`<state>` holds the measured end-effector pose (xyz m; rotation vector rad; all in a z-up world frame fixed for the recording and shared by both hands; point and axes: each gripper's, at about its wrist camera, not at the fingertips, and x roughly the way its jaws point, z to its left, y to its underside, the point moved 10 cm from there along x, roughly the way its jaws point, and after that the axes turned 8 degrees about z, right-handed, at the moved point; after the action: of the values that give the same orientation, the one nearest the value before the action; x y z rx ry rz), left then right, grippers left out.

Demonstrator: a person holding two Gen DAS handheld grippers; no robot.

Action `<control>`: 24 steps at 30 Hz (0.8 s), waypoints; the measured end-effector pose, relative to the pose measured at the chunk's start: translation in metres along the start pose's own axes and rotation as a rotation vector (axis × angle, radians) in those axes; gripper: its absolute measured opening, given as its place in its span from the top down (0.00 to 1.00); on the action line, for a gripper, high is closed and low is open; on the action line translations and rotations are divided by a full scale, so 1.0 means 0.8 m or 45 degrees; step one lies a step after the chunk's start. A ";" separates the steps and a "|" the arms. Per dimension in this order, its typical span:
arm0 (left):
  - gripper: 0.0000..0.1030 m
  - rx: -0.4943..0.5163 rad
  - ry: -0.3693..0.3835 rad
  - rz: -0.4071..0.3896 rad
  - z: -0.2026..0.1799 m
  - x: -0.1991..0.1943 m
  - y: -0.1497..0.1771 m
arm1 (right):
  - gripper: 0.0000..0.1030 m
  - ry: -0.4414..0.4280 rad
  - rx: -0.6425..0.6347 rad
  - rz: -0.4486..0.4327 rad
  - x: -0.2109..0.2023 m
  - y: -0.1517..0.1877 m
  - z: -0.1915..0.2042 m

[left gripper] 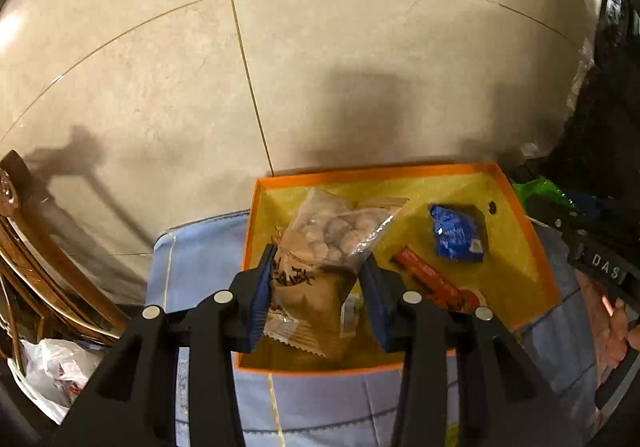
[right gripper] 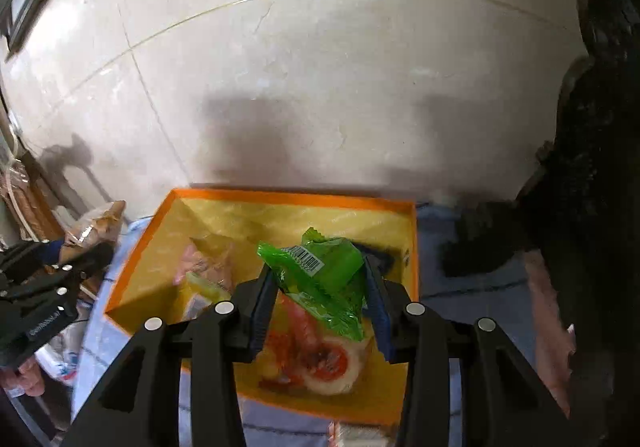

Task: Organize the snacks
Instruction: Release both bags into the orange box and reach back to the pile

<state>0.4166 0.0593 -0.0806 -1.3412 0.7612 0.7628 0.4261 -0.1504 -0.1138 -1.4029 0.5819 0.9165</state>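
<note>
An orange box with a yellow inside (left gripper: 516,207) (right gripper: 412,231) sits on a pale blue quilted cloth (left gripper: 192,271). My left gripper (left gripper: 318,267) is shut on a clear and brown bag of round snacks (left gripper: 320,247), held over the box's left part. A blue packet (left gripper: 456,233) and a red bar (left gripper: 432,279) lie in the box. My right gripper (right gripper: 318,279) is shut on a green packet (right gripper: 320,271) over the box. Below it lie pink and red packets (right gripper: 320,359). The left gripper with its bag shows in the right wrist view (right gripper: 52,267).
Beige tiled floor (left gripper: 320,67) lies beyond the box. A wooden chair (left gripper: 36,247) and a white plastic bag (left gripper: 56,375) are at the left. Dark clothing (right gripper: 592,187) fills the right edge. The right gripper's body (left gripper: 592,247) reaches in from the right.
</note>
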 end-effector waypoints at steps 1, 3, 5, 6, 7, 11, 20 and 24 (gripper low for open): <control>0.61 -0.010 0.003 0.000 0.001 0.004 -0.003 | 0.59 0.012 -0.014 -0.009 0.002 -0.004 0.001; 0.61 -0.031 -0.008 -0.003 0.005 0.011 -0.007 | 0.59 0.007 -0.029 -0.019 0.004 -0.011 0.006; 0.61 -0.041 -0.034 -0.001 0.008 0.018 -0.010 | 0.55 -0.002 -0.052 -0.033 0.005 -0.018 0.010; 0.60 -0.037 -0.054 -0.010 0.009 0.020 -0.014 | 0.34 0.008 -0.063 -0.059 0.003 -0.022 0.010; 0.49 -0.017 -0.105 -0.036 0.011 0.020 -0.021 | 0.18 0.015 -0.074 -0.082 0.001 -0.027 0.010; 0.04 0.058 -0.252 -0.102 0.016 0.009 -0.019 | 0.03 0.074 -0.073 -0.084 -0.008 -0.030 -0.001; 0.04 0.245 -0.121 0.194 -0.030 -0.005 0.227 | 0.03 0.130 -0.142 0.203 -0.024 0.180 -0.032; 0.04 0.209 -0.112 0.325 -0.042 0.031 0.326 | 0.04 0.072 -0.095 0.428 0.030 0.270 -0.035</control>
<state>0.2113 0.0465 -0.2458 -1.0683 0.9150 0.9331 0.2669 -0.1888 -0.2599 -1.4257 0.8509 1.1777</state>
